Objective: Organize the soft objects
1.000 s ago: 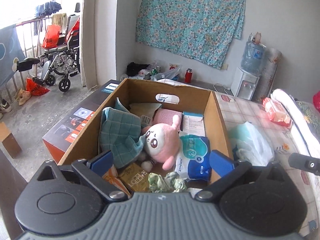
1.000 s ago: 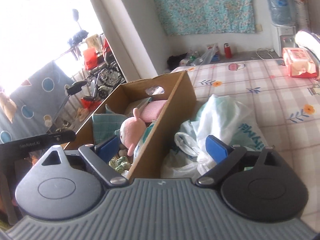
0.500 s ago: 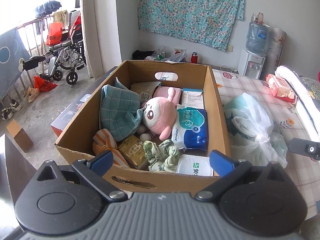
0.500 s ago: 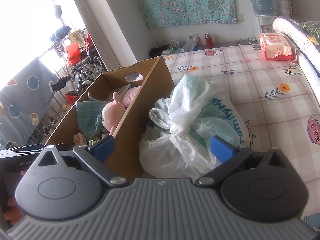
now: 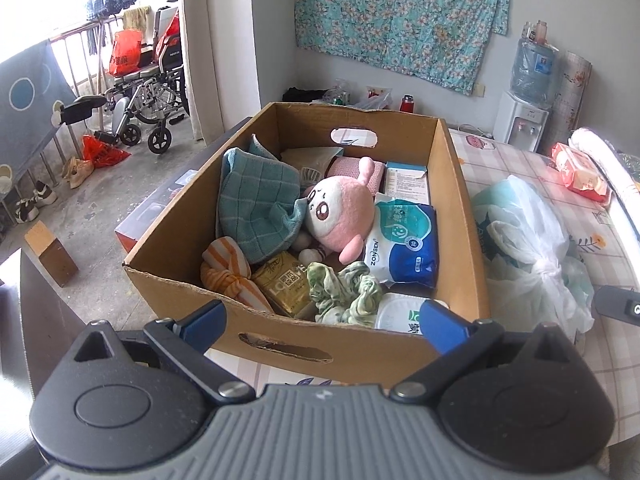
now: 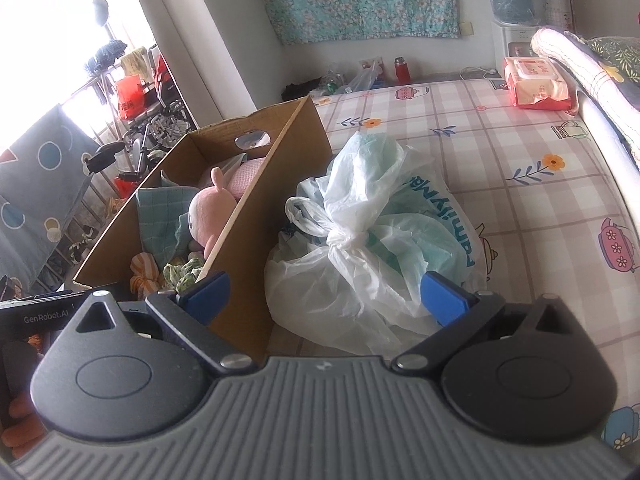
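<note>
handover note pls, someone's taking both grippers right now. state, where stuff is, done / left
Left gripper: open, empty, in front of the cardboard box's near wall.
Right gripper: open, empty, facing the tied plastic bag beside the box on the bed.
In the box: pink plush, teal towel, orange striped cloth, green scrunchie, wipes pack, mixed with packets and boxes.
Done: nothing visibly sorted out.
Left: pick out the soft items; the plush looks easiest to grab.

plush: pink, round, big-eyed face, lying tilted mid cardboard box
towel: teal checked, crumpled, touching plush's left
scrunchie: green, near front wall
striped cloth: orange-white, front left corner
</note>
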`<action>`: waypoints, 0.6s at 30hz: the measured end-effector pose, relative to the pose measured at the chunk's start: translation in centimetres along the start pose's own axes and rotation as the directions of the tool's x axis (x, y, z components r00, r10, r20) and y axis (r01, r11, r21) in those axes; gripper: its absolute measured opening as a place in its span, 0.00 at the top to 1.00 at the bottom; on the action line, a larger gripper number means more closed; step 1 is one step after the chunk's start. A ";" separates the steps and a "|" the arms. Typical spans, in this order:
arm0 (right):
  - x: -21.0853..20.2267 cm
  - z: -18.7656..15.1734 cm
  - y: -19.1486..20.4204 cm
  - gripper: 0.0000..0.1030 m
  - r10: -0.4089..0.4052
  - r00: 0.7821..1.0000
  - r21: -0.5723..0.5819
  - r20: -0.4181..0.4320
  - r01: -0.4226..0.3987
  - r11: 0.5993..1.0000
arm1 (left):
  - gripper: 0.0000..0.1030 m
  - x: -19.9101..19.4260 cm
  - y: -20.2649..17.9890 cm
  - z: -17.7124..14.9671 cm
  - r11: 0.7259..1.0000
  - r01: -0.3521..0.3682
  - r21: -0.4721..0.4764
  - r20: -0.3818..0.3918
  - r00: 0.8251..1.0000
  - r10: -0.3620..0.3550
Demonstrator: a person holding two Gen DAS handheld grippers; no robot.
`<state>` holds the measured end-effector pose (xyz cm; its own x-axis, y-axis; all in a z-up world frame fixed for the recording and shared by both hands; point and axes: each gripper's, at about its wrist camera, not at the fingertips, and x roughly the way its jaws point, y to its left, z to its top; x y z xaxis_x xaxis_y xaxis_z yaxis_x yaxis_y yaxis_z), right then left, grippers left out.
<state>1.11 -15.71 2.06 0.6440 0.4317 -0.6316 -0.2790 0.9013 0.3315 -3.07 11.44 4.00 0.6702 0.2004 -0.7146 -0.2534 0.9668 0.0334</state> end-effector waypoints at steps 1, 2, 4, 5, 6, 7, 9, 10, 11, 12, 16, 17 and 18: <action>0.0 0.0 0.2 0.01 -0.003 1.000 -0.005 -0.001 0.003 1.000 | 0.00 0.0 0.1 0.0 1.000 0.004 -0.002 -0.001 1.000 -0.004; 0.1 -0.1 0.2 0.01 -0.005 1.000 -0.010 -0.001 0.005 1.000 | 0.00 0.1 0.2 0.0 1.000 0.013 -0.007 -0.005 1.000 -0.013; 0.2 -0.1 0.5 0.01 -0.009 1.000 -0.021 0.000 0.009 1.000 | 0.00 0.2 0.4 0.0 0.999 0.030 -0.022 -0.015 0.999 -0.030; 0.2 -0.1 0.6 0.01 -0.012 1.000 -0.025 0.000 0.012 1.000 | 0.00 0.3 0.5 0.0 0.999 0.035 -0.030 -0.020 0.999 -0.036; 0.2 -0.1 0.7 0.01 -0.015 1.000 -0.029 0.001 0.015 0.999 | 0.00 0.4 0.5 0.0 0.999 0.036 -0.036 -0.022 0.999 -0.037; 0.3 -0.2 0.8 0.01 -0.018 1.000 -0.033 0.001 0.018 0.999 | 0.00 0.4 0.6 -0.1 0.999 0.033 -0.040 -0.022 0.999 -0.034; 0.4 -0.2 0.9 0.01 -0.025 1.000 -0.039 -0.001 0.025 0.999 | 0.00 0.4 0.6 -0.1 0.999 0.029 -0.041 -0.020 0.999 -0.030; 0.5 -0.2 1.0 0.01 -0.029 1.000 -0.042 0.000 0.029 0.999 | 0.00 0.4 0.6 -0.1 0.999 0.027 -0.042 -0.020 0.999 -0.028; 0.5 -0.2 1.0 0.01 -0.030 1.000 -0.046 0.000 0.030 0.998 | 0.00 0.4 0.6 -0.1 0.999 0.025 -0.043 -0.019 0.999 -0.025; 0.5 -0.2 1.1 0.01 -0.031 1.000 -0.050 0.000 0.031 0.998 | 0.00 0.4 0.6 -0.2 0.999 0.022 -0.046 -0.019 1.000 -0.023; 0.6 -0.3 1.4 0.01 -0.053 0.999 -0.077 0.004 0.053 0.996 | 0.00 0.5 0.7 -0.2 0.998 0.014 -0.053 -0.024 1.000 -0.016; 0.6 -0.3 1.5 0.01 -0.061 0.998 -0.085 0.005 0.061 0.994 | 0.00 0.5 0.7 -0.2 0.998 0.013 -0.054 -0.025 1.000 -0.014; 0.6 -0.3 1.7 0.01 -0.070 0.998 -0.095 0.009 0.071 0.993 | 0.00 0.5 0.7 -0.3 0.999 0.011 -0.053 -0.026 1.000 -0.013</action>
<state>0.80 -13.96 2.04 0.6680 0.3672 -0.6473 -0.2990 0.9289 0.2183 -3.13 12.15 3.50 0.6550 0.1837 -0.7330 -0.2827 0.9591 -0.0122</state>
